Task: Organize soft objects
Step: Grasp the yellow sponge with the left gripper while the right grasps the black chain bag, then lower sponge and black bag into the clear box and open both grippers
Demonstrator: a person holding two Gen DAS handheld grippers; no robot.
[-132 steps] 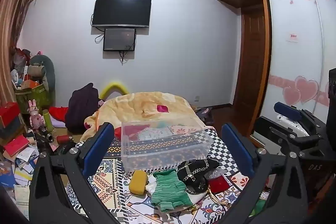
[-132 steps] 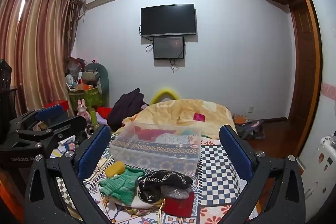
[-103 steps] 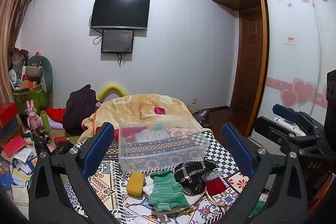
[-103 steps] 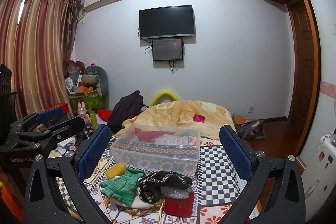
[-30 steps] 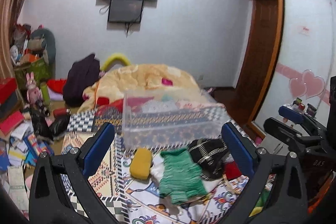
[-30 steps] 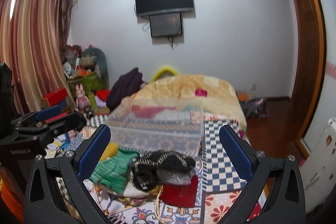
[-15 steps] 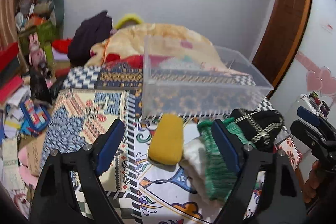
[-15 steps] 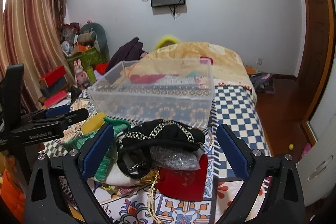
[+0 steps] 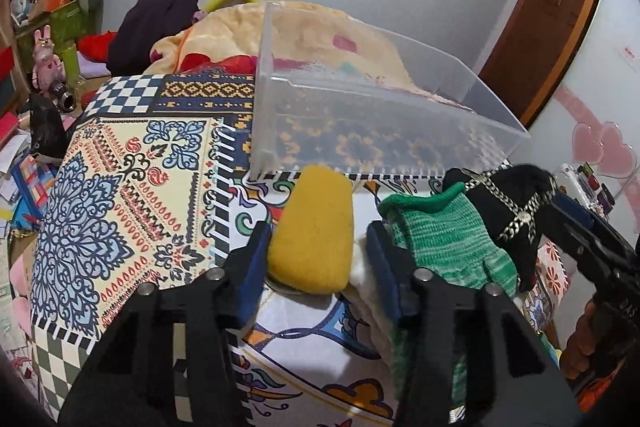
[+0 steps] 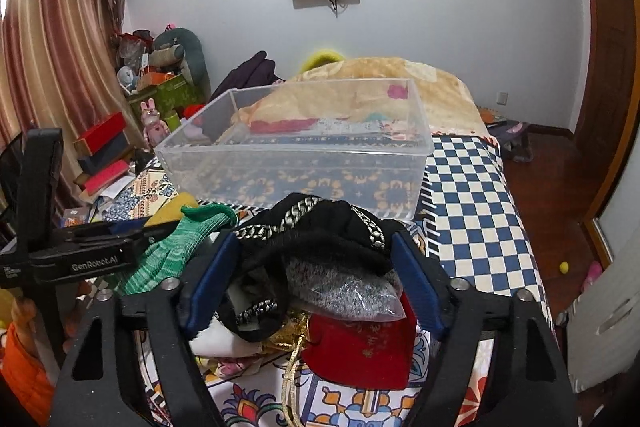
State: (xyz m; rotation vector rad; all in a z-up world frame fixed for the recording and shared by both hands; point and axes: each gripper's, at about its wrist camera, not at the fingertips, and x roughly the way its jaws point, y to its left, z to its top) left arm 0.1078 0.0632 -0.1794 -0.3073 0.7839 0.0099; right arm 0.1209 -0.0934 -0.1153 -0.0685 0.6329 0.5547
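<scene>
A yellow sponge lies on the patterned bedspread in front of a clear plastic bin. My left gripper is open with its jaws on either side of the sponge, the left pad about touching it. A green knit glove and a black hat with chain trim lie to the right. My right gripper is open around the black hat, with a grey bag and red pouch below. The bin stands just behind.
The patterned bedspread covers the bed; a checkered part lies right of the bin. An orange blanket is heaped behind it. Boxes, toys and clutter stand on the left. A wooden door is at the right.
Both grippers have dropped and moved forward to the pile. The left jaws have narrowed around the yellow sponge; the right jaws have narrowed around the black hat.
</scene>
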